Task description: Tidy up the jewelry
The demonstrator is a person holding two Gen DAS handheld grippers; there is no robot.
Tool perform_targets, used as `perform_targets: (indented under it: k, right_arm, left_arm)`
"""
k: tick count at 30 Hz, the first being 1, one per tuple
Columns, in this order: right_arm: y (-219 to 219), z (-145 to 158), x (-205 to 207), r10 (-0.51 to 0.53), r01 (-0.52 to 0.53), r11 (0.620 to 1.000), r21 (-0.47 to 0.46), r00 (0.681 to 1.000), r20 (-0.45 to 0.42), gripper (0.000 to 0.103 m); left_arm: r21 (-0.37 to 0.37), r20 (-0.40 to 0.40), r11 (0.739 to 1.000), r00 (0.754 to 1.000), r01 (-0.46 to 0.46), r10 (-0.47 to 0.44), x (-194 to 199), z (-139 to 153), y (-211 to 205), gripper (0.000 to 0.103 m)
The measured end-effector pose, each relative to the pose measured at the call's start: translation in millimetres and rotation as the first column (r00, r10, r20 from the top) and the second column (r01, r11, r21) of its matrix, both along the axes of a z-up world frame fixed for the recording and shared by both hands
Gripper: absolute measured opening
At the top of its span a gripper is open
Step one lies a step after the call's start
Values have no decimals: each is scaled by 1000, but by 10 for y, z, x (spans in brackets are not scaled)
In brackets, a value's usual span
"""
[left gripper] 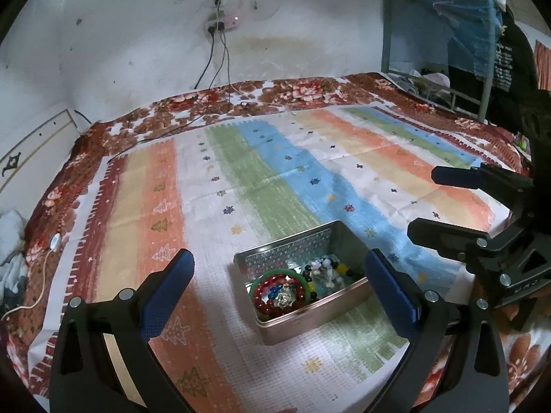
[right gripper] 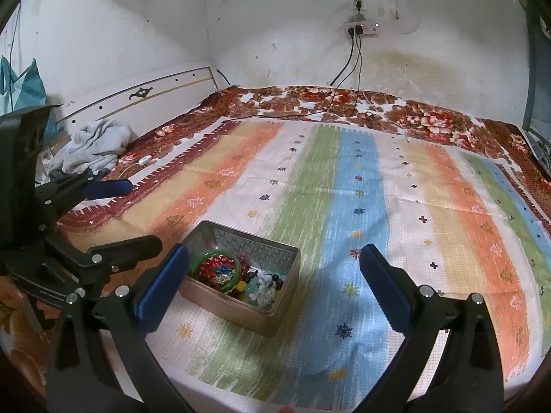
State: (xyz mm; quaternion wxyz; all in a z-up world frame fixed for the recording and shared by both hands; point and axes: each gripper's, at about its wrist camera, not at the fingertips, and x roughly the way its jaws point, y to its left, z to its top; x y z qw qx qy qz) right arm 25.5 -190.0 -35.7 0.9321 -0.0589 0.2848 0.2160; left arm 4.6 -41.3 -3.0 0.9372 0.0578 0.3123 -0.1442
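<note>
Nearest, the left gripper (left gripper: 279, 272) hangs with its blue fingers spread wide, holding nothing; the right gripper (right gripper: 273, 272) is likewise apart and empty. Just beyond sits the metal tin (left gripper: 310, 304) on the striped cloth (left gripper: 275, 158), holding a green bangle (left gripper: 256, 284), red beads (left gripper: 263, 304) and tangled pale pieces. A grab could snag several strands together. Individual items are hard to separate.
</note>
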Motion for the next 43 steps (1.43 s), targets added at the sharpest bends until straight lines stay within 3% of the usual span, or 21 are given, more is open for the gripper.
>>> perform_targets:
  k: [43]
  right_arm:
    - [-21,-78,7,-4,4,1000,-3,1000,-9,98]
  left_arm:
    - [-41,-49,999,999,-11,9,54,-33,42,97]
